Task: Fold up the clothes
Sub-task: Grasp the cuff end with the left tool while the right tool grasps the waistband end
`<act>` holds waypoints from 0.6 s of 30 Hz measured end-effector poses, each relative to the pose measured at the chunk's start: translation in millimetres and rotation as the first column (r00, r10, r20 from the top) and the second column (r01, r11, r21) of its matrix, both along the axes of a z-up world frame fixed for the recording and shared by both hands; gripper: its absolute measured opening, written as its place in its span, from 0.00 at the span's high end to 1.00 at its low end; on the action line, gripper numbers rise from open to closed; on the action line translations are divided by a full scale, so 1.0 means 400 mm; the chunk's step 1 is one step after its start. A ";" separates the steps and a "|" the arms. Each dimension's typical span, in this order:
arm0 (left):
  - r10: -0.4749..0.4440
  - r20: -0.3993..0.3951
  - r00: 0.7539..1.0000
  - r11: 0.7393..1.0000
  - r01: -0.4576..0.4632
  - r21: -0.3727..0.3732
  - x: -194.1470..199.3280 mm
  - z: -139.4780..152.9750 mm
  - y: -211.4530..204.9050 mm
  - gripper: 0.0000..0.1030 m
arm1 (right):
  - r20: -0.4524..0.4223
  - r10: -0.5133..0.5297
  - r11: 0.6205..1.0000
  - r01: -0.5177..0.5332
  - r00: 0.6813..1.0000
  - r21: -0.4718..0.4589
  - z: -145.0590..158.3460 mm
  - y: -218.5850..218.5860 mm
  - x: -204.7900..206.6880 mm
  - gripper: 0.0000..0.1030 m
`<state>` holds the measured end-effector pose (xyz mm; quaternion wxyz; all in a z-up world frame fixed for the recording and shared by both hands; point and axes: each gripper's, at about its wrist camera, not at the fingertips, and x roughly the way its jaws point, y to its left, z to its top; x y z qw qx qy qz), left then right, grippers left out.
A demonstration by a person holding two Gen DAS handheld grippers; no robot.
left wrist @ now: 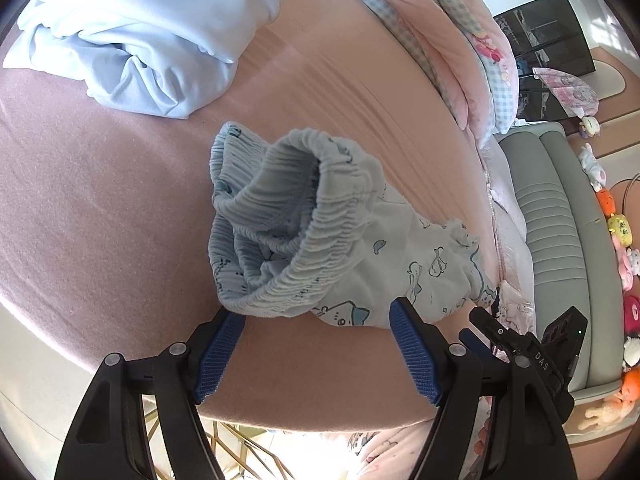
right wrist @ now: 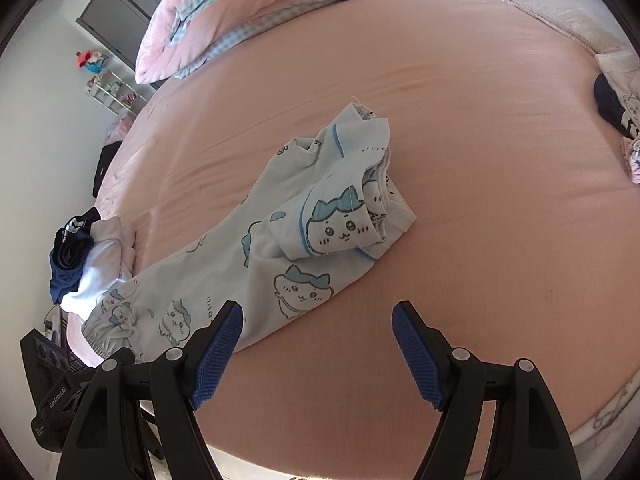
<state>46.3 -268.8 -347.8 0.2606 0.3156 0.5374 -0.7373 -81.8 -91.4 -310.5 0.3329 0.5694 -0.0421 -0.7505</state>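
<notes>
Left tool (left wrist: 316, 312) nearest, blue pads apart, nothing held; right tool (right wrist: 318, 316) likewise apart. Pale-blue cat-print cotton pyjama trousers (right wrist: 280, 248) lie crumpled on pink bed sheet (right wrist: 480, 160), elastic waistband (left wrist: 312, 216) at 12 o'clock of left tool. Judged light, limp, non-slippery; pinch waistband corners.

Pale blue pyjama trousers (right wrist: 256, 248) printed with cartoon cat faces lie crumpled on the pink bed sheet (right wrist: 480, 160). In the right wrist view they run diagonally from the lower left of the frame to its centre; a gathered elastic cuff (right wrist: 100, 334) sits at lower left, and the far end is folded over on itself in a loose bundle at centre, one large cat face uppermost. In the left wrist view the garment occupies the centre of the frame, its ruched elastic waistband (left wrist: 320, 216) standing open and bunched, the printed fabric trailing toward the lower right.
</notes>
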 end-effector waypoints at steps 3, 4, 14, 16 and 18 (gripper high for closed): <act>0.002 0.000 1.000 1.000 -0.002 -0.003 -0.005 -0.003 -0.017 0.29 | 0.037 -0.037 0.997 0.039 0.999 -0.060 -0.020 0.000 -0.019 0.25; 0.002 0.001 1.000 1.000 -0.002 -0.005 -0.007 -0.003 -0.023 0.29 | 0.048 -0.054 0.995 0.058 0.997 -0.079 -0.026 0.004 -0.024 0.25; 0.061 -0.011 0.998 0.998 -0.060 0.013 -0.007 -0.013 -0.049 0.29 | 0.170 -0.217 0.932 0.255 0.961 -0.257 -0.083 0.036 -0.074 0.25; 0.074 -0.009 0.997 0.997 -0.074 0.012 -0.007 -0.015 -0.049 0.29 | 0.198 -0.245 0.911 0.295 0.949 -0.288 -0.095 0.043 -0.084 0.25; 0.087 -0.007 0.996 0.996 -0.087 0.010 -0.007 -0.017 -0.048 0.29 | 0.226 -0.272 0.887 0.334 0.935 -0.318 -0.106 0.049 -0.094 0.25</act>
